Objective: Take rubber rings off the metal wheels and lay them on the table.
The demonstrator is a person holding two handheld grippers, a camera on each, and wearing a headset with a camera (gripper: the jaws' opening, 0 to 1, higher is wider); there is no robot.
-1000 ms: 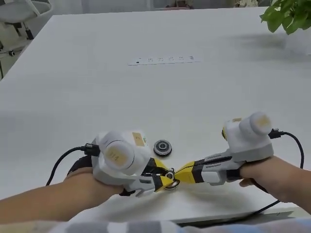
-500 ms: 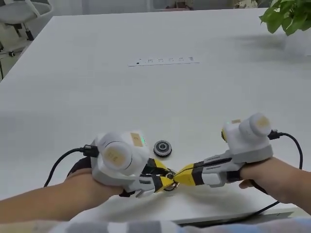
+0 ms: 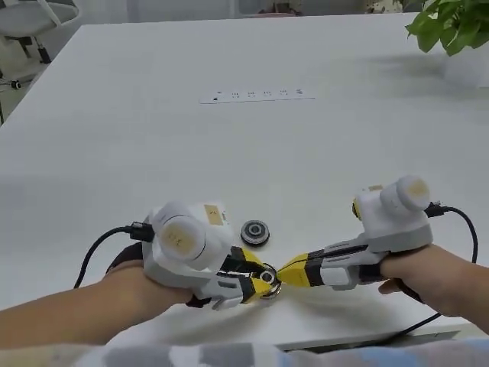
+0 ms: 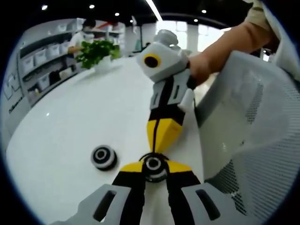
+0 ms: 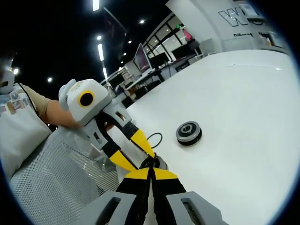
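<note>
My left gripper (image 4: pixel 154 165) is shut on a small metal wheel (image 4: pixel 154 169) with a black rubber ring, held just above the table's near edge. My right gripper (image 5: pixel 150 169) comes at it from the opposite side, jaws shut, pinching the black rubber ring (image 5: pixel 149 162) at the wheel's rim. In the head view the left gripper (image 3: pixel 262 280) and the right gripper (image 3: pixel 281 274) meet tip to tip at the held wheel (image 3: pixel 267 276). A second wheel (image 3: pixel 255 232), ring still on, lies flat on the table just beyond them, also seen as the second wheel (image 4: pixel 104 157) (image 5: pixel 189 132).
The white table (image 3: pixel 244 153) stretches far ahead, with a strip of sockets (image 3: pixel 257 95) set in its middle. A potted plant (image 3: pixel 451 27) stands at the far right corner. A mesh chair back (image 4: pixel 253 140) sits close behind the near edge.
Both grippers have risen slightly together with the wheel still held between them. The wheel on the table has not moved.
</note>
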